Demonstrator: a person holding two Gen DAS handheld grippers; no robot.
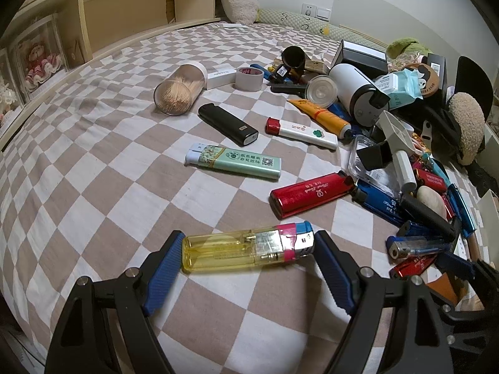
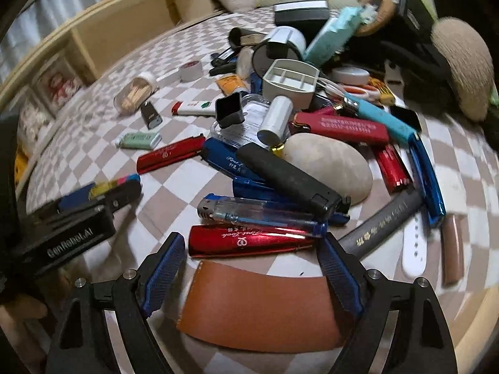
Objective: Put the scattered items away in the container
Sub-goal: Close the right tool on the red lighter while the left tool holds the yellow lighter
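Yellow lighter (image 1: 246, 249) – transparent body, pink/blue cap end – lies flat on the checkered bed cover (image 1: 93, 171), crosswise between the left gripper (image 1: 248, 251) fingers. Fingers spread; blue pads sit just beside each end of the lighter, contact w/ the ends cannot be told.

From the yellow lighter, left wrist view:
- 1 o'clock: red lighter (image 1: 312, 194), near, apart.
- 12 o'clock: mint-green lighter (image 1: 234, 162); farther on, black lighter (image 1: 227, 124) and white lighter w/ red cap (image 1: 301, 132).
- 11 o'clock, far: clear toothpick jar (image 1: 181, 88) on its side; tape roll (image 1: 249, 78) beside it.
- 2–3 o'clock: dense pile – blue lighters, clear lighter, white cylinder w/ black end (image 1: 358, 93), orange tube (image 1: 321, 115), wipes pack.

Right gripper (image 2: 252, 246): fingers spread, nothing pinched. Between the tips, a 2nd red lighter (image 2: 249, 240) w/ white script lies crosswise; a clear-blue lighter (image 2: 262, 213) rests against its far side. Brown leather piece (image 2: 259, 305) lies between the fingers, nearer the cam. At 12 o'clock from that lighter: matte black lighter (image 2: 290, 177) leaning on a pale smooth stone (image 2: 330, 162). At 1 o'clock: white divided holder (image 2: 290, 78) tipped in the pile. At 9 o'clock: left gripper body, blurred, w/ the yellow lighter at its tip.

Wooden shelf unit (image 1: 124, 9) borders the bed at 10–11 o'clock.
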